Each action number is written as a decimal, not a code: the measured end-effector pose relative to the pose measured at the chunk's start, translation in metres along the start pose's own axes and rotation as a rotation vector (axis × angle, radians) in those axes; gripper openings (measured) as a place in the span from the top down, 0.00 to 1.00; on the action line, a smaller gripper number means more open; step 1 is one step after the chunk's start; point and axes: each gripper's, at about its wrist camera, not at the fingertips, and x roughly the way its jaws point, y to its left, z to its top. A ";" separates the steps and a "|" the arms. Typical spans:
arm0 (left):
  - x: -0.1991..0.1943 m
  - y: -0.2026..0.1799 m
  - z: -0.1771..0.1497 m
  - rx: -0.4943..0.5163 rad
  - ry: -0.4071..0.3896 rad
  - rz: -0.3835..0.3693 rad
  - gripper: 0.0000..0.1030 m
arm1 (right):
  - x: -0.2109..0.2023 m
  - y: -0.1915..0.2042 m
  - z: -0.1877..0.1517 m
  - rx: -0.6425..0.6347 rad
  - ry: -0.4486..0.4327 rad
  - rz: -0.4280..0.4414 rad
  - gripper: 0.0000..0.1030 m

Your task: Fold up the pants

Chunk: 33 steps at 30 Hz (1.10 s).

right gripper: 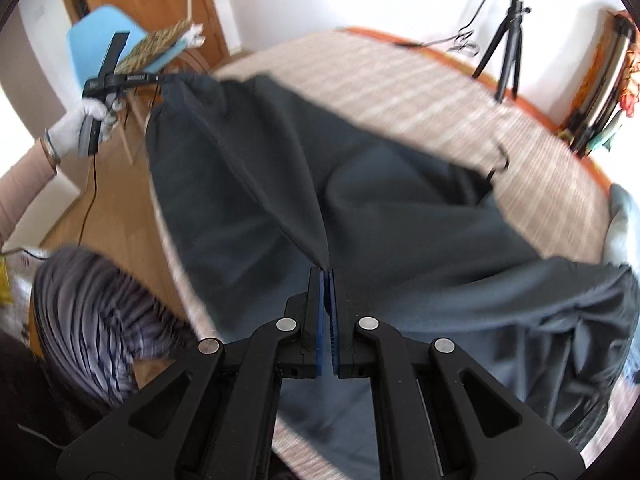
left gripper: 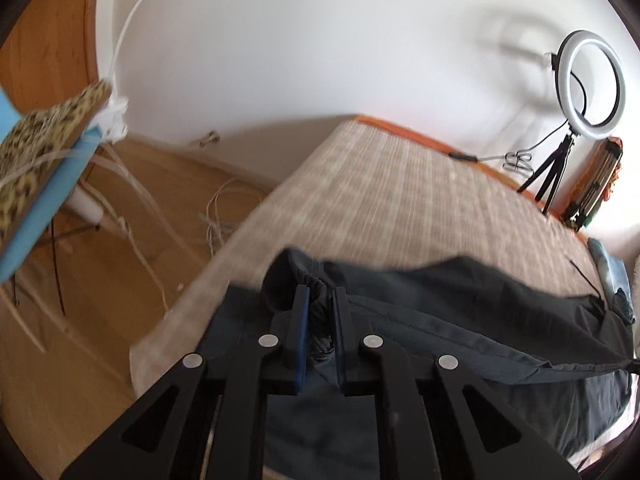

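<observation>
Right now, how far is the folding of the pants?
Early stage. Done: the dark pants lie spread on the woven mat. In hand: the right claw is shut on a pinched fold of fabric, and the left claw grips the gathered elastic edge; the cloth hangs stretched between them. Left: no finished fold shows; the lifted part must be laid over and smoothed.
</observation>
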 end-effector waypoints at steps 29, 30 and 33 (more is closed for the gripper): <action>-0.022 0.044 -0.068 -0.354 0.088 -0.106 0.45 | 0.000 0.062 0.059 -0.171 0.009 0.056 0.90; -0.021 0.044 -0.066 -0.359 0.078 -0.107 0.45 | -0.001 0.066 0.068 -0.184 -0.003 0.058 0.79; -0.020 0.041 -0.063 -0.330 0.062 -0.083 0.45 | 0.000 0.077 0.102 -0.218 -0.070 0.058 0.38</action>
